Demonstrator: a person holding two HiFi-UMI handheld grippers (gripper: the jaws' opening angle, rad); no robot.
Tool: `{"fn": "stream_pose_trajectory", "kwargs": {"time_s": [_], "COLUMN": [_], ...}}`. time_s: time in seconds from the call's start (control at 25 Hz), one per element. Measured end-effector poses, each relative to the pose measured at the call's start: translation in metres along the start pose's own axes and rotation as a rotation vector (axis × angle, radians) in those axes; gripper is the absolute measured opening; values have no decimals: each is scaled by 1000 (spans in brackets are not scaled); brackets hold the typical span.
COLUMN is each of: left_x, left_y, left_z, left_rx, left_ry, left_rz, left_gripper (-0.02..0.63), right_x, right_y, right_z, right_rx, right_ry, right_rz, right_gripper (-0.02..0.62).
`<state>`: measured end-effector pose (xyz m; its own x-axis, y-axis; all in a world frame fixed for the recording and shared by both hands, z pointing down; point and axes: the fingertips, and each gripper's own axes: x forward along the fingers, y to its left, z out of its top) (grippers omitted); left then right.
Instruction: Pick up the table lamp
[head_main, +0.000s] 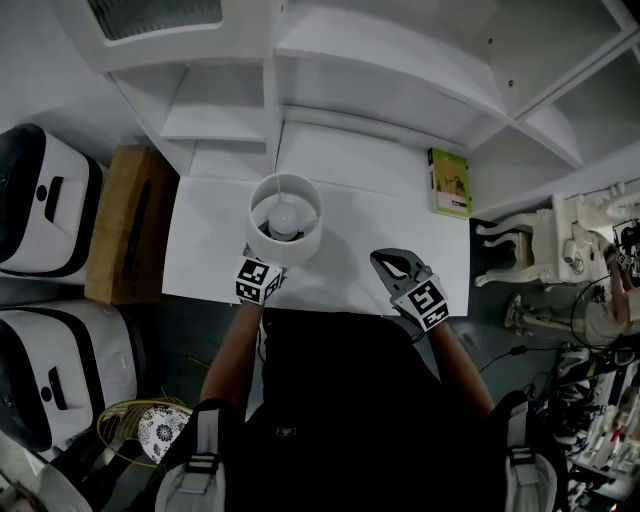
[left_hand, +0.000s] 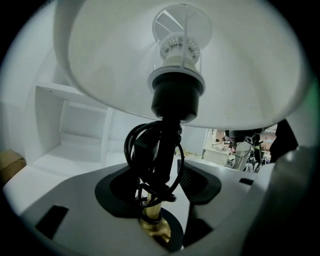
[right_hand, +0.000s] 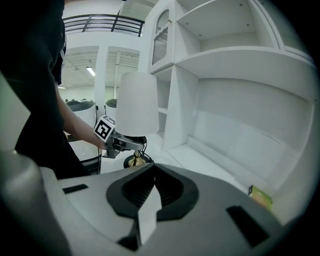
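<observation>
Nearest us is the left gripper (left_hand: 159, 184), its grey jaws standing wide on either side of the table lamp (head_main: 285, 232). Between the pads runs the brass stem (left_hand: 152, 220), with the black cord (left_hand: 150, 155) coiled round it. A strip of white desk shows between the stem and the right-hand pad, so we judge the pads are not yet pressing.

The right gripper (head_main: 398, 268) hovers over the front edge of the white desk (head_main: 370, 230), well apart from the lamp. Its tips are together and nothing is in them.

The lamp stands on the desk near the front edge, left of the middle and just ahead of our left hand. It is upright with its long axis vertical. The base is down and the white shade (left_hand: 240, 75) is on top, its opening facing up so that the bulb shows from the head view.

We take the step in hand to be the grasp, with the lamp not yet lifted. Next we would need to close on the stem below the socket (left_hand: 175, 97), probably catching the cord loops too, and then lift straight up. The shade makes the lamp top-heavy, so it may tip in a loose grip.
</observation>
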<state>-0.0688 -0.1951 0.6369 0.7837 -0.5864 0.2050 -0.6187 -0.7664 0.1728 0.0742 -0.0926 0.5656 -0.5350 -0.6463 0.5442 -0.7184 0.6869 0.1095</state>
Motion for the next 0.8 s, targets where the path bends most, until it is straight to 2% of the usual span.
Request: {"fn": "stream_pose_trajectory", "kwargs": {"time_s": [0.16, 0.8], "left_x": [0, 2], "left_y": [5, 9], "left_z": [3, 7], "left_rx": [-1, -6], "left_ry": [-22, -57], "left_rz": [15, 46], "left_gripper": [175, 144], "right_x": [1, 3], "right_y": [2, -1], "right_z": [-2, -10], "right_rx": [-3, 0], "right_ry": [4, 19], "right_rz": [4, 6], "right_gripper": [8, 8]}}
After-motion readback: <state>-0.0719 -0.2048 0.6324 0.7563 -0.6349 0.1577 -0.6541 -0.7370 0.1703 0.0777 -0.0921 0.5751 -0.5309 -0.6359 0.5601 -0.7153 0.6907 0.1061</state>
